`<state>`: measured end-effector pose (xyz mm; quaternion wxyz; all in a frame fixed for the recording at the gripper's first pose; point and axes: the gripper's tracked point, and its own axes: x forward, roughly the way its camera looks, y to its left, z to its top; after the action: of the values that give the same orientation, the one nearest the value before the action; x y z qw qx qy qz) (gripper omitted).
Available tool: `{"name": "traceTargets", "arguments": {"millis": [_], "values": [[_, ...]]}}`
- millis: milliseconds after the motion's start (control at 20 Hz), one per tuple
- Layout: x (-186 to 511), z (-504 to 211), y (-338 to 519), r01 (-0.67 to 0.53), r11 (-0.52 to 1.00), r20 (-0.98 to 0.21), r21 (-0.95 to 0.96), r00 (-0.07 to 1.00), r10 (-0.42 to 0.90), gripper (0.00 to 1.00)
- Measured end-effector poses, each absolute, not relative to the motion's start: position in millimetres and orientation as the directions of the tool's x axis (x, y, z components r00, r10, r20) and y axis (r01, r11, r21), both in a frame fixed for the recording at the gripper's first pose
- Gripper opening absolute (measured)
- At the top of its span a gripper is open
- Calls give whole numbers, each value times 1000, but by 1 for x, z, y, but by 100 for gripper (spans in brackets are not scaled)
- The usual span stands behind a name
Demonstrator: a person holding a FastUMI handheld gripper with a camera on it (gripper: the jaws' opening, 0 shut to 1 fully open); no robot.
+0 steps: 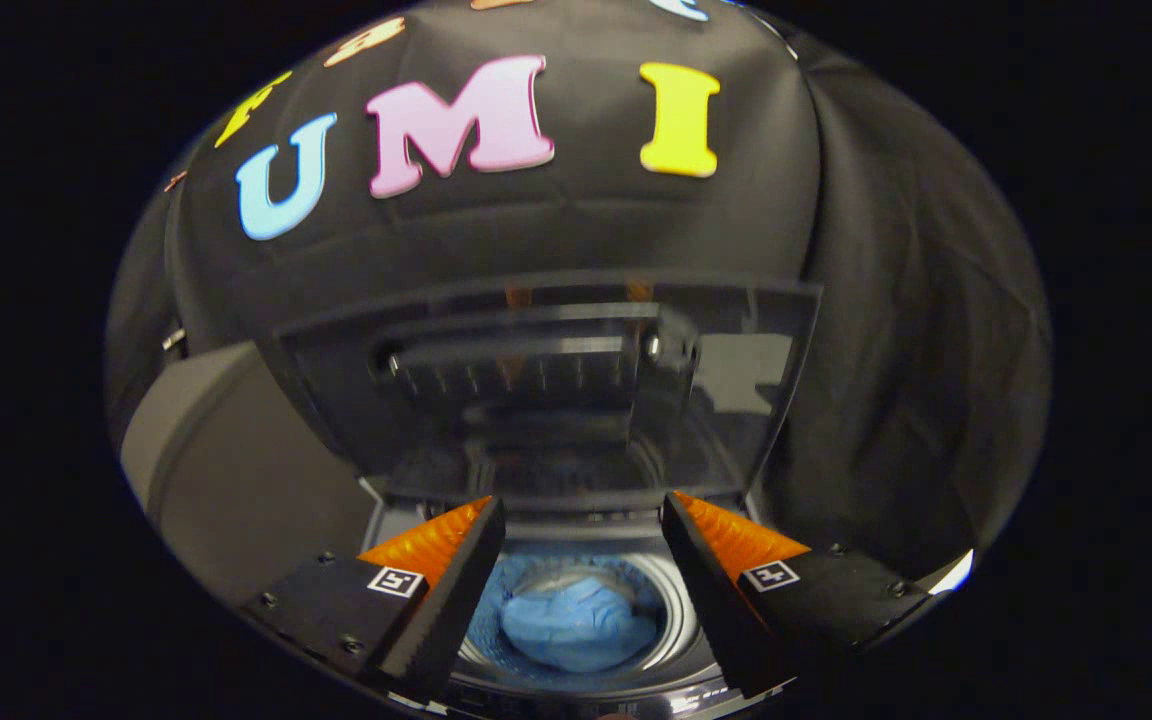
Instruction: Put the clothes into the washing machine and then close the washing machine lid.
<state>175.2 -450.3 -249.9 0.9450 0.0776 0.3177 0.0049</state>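
Note:
The washing machine (576,690) stands below me with its drum open. A crumpled blue garment (576,625) lies inside the drum, seen in the gap between my two fingers and well below them. The dark glass lid (546,385) stands raised upright behind the drum, just beyond the fingertips, with a handle bar across its upper part. My gripper (584,515) hangs above the drum opening, open, with nothing between its fingers.
A grey rounded object (226,470) rises to the left of the machine, close beside the lid. Black cloth walls close in behind and to the right of the machine.

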Motion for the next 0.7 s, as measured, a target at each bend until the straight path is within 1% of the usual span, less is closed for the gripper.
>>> {"name": "traceTargets", "arguments": {"millis": [100, 200, 250, 350, 450, 500, 600, 700], "values": [[179, -224, -440, 12, 980, -553, 200, 827, 102, 100], [185, -197, -448, -6, 990, -516, 143, 853, 80, 99], [193, -177, -448, -20, 993, -471, 119, 879, 74, 100], [209, -139, -438, -56, 993, -384, 99, 919, 90, 99], [228, -132, -426, -99, 991, -326, 89, 937, 123, 99], [241, -133, -422, -103, 991, -325, 83, 937, 125, 99], [266, -140, -421, -72, 996, -353, 48, 932, 84, 99], [292, -149, -418, -57, 996, -368, 66, 927, 77, 99]]}}
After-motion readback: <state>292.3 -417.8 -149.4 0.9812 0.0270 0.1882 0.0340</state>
